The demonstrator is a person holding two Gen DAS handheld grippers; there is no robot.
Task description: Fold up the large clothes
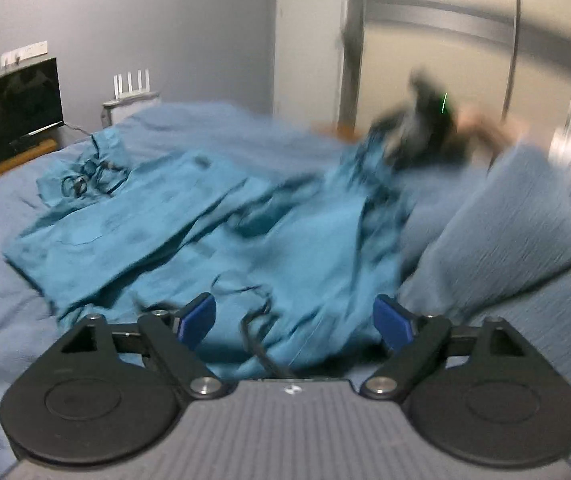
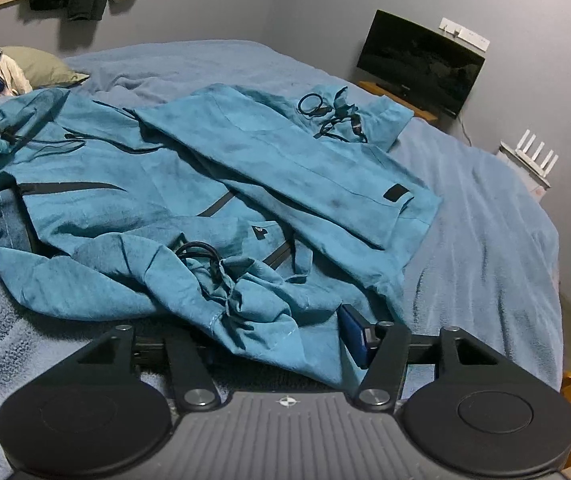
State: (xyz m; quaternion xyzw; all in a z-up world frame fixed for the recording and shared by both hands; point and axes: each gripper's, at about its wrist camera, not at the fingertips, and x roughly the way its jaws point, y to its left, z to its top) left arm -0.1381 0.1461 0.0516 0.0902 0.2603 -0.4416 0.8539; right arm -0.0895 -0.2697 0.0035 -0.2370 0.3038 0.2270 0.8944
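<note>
Left hand-held gripper (image 1: 295, 320) is held spread, nothing pinched, above the near hem of the teal jacket (image 2: 189, 184), which is spread rumpled on the bed (image 2: 485, 220). Right hand-held gripper (image 2: 281, 340) is half closed around bunched hem; actual pinching cannot be told. Step judged: securing the hem. Next, a firm grip and a fold toward the far hood are called for.

The jacket (image 2: 213, 184) is teal with black zip lines and black cords, the bed cover (image 2: 485, 216) is a plain grey-blue, the wall (image 2: 325, 4) is pale grey, and the gripper pads (image 1: 197, 318) are dark blue.

left gripper (image 1: 295, 322) open, right gripper (image 2: 281, 340) half-closed
</note>
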